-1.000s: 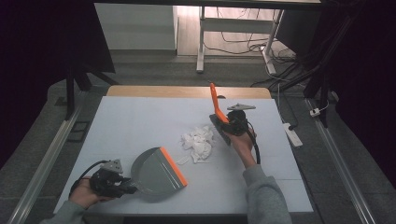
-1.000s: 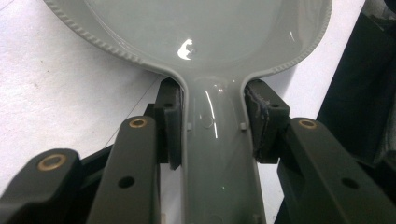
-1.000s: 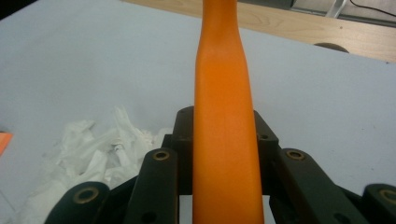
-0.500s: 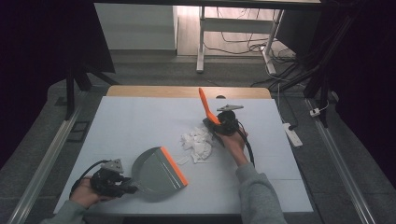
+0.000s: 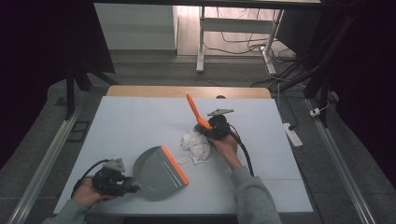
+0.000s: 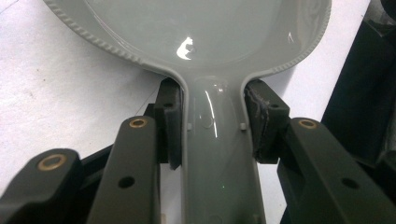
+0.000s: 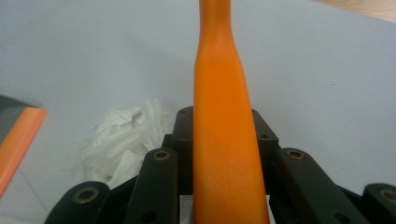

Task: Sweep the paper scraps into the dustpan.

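Orange marks both tools here: the lip of the grey dustpan (image 5: 159,170) and the handle of the brush (image 5: 195,112). The left gripper (image 5: 125,186) pinches the dustpan's handle between its pads, pan flat on the table (image 5: 135,121), lip turned toward the crumpled paper (image 5: 197,144), which lies just beyond that lip. I would guess the pan is held as a stop. The right gripper (image 5: 211,128) is pressed around the brush handle, just past the paper from the dustpan, handle leaning up and away; the bristles are hidden. Beyond the dustpan's lip the table lies bare, but its near edge runs close behind the pan.
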Available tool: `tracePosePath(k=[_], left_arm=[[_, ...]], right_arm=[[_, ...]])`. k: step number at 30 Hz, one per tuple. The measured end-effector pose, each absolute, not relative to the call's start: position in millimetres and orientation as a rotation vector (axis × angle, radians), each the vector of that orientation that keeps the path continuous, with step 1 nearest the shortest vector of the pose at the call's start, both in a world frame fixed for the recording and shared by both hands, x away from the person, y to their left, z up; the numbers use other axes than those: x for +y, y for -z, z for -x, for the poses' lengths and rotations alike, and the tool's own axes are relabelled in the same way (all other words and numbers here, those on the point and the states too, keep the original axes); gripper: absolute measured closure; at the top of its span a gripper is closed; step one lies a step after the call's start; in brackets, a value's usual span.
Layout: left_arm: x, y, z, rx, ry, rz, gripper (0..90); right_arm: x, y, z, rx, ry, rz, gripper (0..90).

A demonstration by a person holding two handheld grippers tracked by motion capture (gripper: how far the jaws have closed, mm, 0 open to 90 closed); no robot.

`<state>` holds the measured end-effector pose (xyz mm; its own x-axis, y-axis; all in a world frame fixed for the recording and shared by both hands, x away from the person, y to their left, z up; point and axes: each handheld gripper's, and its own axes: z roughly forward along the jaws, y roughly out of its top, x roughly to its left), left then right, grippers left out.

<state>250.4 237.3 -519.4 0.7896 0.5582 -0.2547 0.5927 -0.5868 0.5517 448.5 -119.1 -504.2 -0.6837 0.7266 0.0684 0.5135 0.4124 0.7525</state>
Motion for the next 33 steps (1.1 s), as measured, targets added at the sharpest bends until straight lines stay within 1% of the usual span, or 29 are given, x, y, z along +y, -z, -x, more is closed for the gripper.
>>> tracePosePath(k=[17, 33], left_arm=[[235, 519, -250, 0.861, 0.067, -2.335, 61.5], [234, 519, -250, 0.866, 0.063, -2.332, 61.4]], right_arm=[[-82, 506, -406, 2.514, -1.166, -0.926, 70.5], [-74, 508, -395, 2.521, -1.209, -0.918, 70.4]])
